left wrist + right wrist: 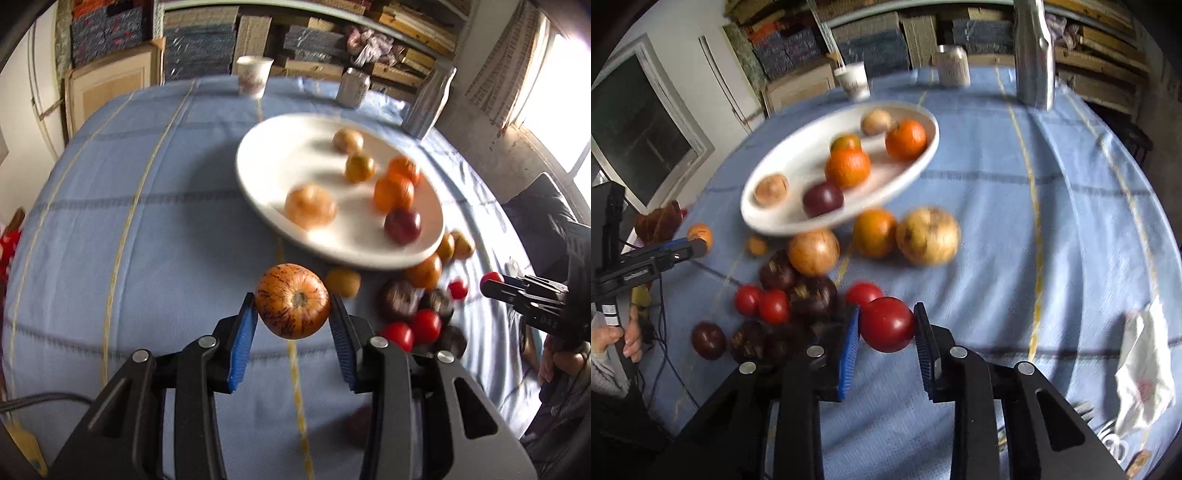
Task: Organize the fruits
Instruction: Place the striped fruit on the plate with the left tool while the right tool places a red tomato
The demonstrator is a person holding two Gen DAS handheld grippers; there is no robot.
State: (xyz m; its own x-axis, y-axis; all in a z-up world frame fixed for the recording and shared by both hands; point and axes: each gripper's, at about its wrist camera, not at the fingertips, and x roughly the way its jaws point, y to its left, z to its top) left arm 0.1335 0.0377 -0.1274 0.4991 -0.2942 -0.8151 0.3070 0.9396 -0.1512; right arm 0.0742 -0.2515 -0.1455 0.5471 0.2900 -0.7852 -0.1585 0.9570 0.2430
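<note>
Plate near the table's far edge holds six fruits; about a dozen lie loose beside it. Left gripper grasps a speckled orange fruit, right gripper a red tomato, neither yet delivered.

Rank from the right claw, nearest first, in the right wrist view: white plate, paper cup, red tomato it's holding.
1. red tomato, clamped in the right claw.
2. white plate, mid-table, ahead and left.
3. paper cup, at the far table edge.

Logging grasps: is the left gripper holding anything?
Yes: left gripper is shut on the streaked orange fruit, blue pads touching both sides.
</note>
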